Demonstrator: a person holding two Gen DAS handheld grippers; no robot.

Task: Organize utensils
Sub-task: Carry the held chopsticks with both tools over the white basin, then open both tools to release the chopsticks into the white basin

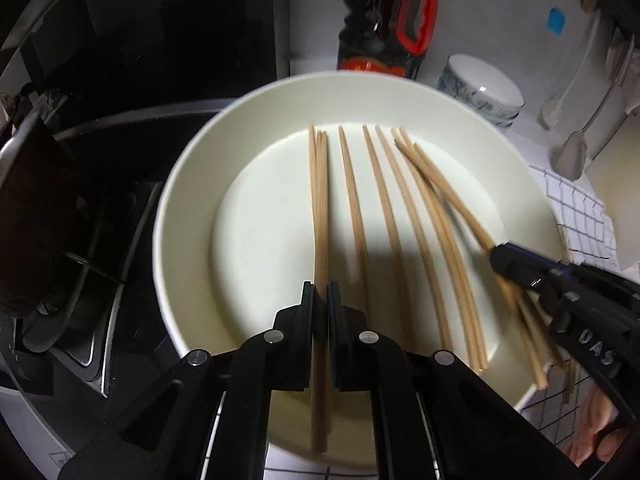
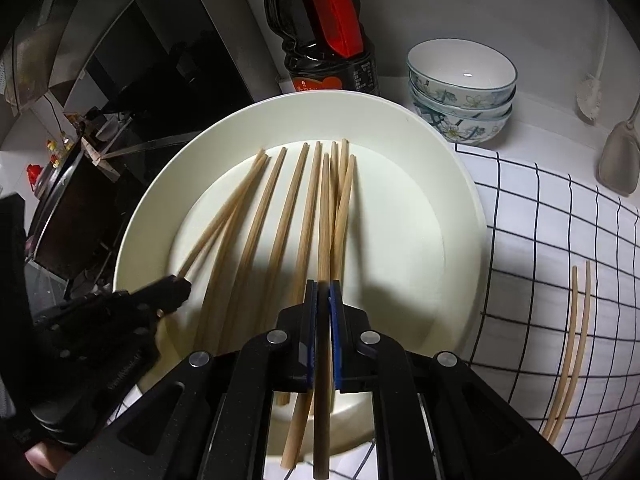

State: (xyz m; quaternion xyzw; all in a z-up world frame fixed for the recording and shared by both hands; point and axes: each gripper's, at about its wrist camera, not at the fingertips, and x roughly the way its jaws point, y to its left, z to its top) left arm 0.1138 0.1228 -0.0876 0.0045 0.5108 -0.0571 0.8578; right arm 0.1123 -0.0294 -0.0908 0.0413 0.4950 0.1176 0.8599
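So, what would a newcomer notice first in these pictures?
First, the big cream plate in the middle, with wooden chopsticks fanned across it. Both grippers, left and right, each pinch one chopstick. Behind stand a dark sauce bottle and stacked floral bowls.

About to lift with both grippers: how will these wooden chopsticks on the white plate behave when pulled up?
Probably stiff and light: each chopstick is a thin wooden rod. Loose ones may roll or slide, since they lie fanned on the smooth white plate. The left gripper and right gripper each pinch near one end, so the far tips may droop or pivot.
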